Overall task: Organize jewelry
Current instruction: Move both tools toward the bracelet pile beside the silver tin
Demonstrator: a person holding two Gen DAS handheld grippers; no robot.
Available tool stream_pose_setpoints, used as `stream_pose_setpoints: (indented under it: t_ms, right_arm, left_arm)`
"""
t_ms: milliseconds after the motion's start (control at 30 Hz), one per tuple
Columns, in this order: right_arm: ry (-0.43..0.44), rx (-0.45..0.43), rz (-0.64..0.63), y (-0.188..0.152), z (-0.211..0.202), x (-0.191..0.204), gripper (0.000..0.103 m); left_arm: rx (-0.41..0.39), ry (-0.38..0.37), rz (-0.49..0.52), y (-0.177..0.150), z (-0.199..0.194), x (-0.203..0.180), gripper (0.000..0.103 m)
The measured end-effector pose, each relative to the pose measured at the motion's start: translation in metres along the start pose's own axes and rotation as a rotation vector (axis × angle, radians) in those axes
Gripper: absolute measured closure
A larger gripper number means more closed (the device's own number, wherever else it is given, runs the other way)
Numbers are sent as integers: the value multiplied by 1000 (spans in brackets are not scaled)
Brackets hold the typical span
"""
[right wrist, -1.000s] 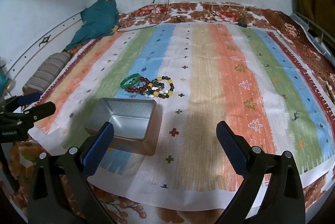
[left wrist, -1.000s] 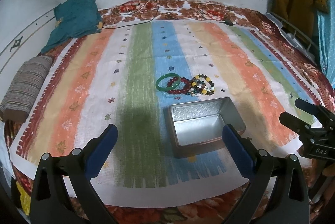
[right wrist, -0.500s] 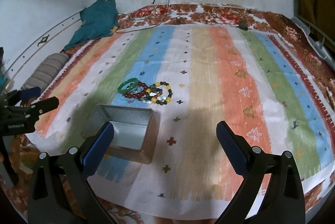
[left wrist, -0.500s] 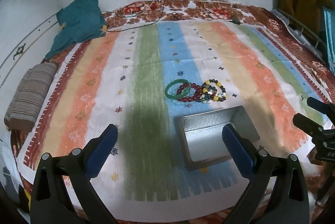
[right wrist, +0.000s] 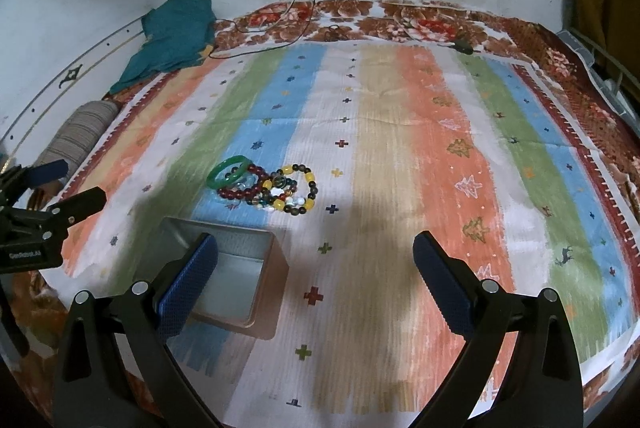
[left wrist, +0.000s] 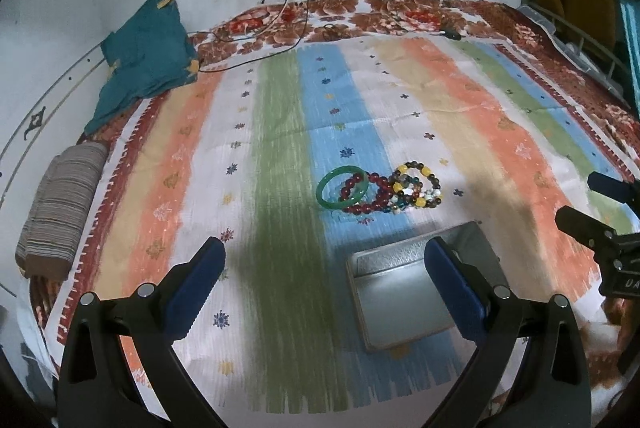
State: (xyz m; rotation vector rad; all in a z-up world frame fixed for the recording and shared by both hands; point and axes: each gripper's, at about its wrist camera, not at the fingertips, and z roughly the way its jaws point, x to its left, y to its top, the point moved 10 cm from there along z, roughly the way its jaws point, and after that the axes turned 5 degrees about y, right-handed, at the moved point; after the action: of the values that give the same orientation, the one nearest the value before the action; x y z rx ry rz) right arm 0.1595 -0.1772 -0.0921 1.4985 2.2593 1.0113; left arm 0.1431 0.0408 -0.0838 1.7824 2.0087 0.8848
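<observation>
The bracelets (left wrist: 380, 190) lie in a cluster on the bed's striped cloth (left wrist: 280, 148), just beyond the empty tin (left wrist: 404, 302). Both tools, left tool (left wrist: 322, 290) and right tool (right wrist: 316, 278), are released, empty. The cluster lies ahead-right of the left tool, ahead-left of the right tool; neither is clearly nearer.

The left gripper (left wrist: 320, 284) hangs above a striped cloth (left wrist: 280, 156) with its jaws spread wide and nothing between them. A metal tin (left wrist: 404, 304) lies open just behind its right finger. Ahead and slightly right, a green bangle (left wrist: 342, 187) overlaps a cluster of beaded bracelets (left wrist: 396, 188). The right gripper (left wrist: 596, 208) pokes in at the far right, its jaws apart.
</observation>
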Motion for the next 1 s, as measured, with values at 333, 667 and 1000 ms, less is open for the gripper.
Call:
stream_pose_setpoints:
  t_ms: [333, 667, 1000]
  right_arm:
    - [35, 55, 10, 11, 26, 2, 4]
    - [68, 96, 47, 18, 50, -2, 4]
    - [48, 147, 56, 22, 84, -7, 4]
  left_arm:
    - [98, -73, -96, 15, 38, 2, 5]
    - [172, -39, -134, 21, 74, 16, 5]
    - [200, -24, -115, 28, 99, 15, 6]
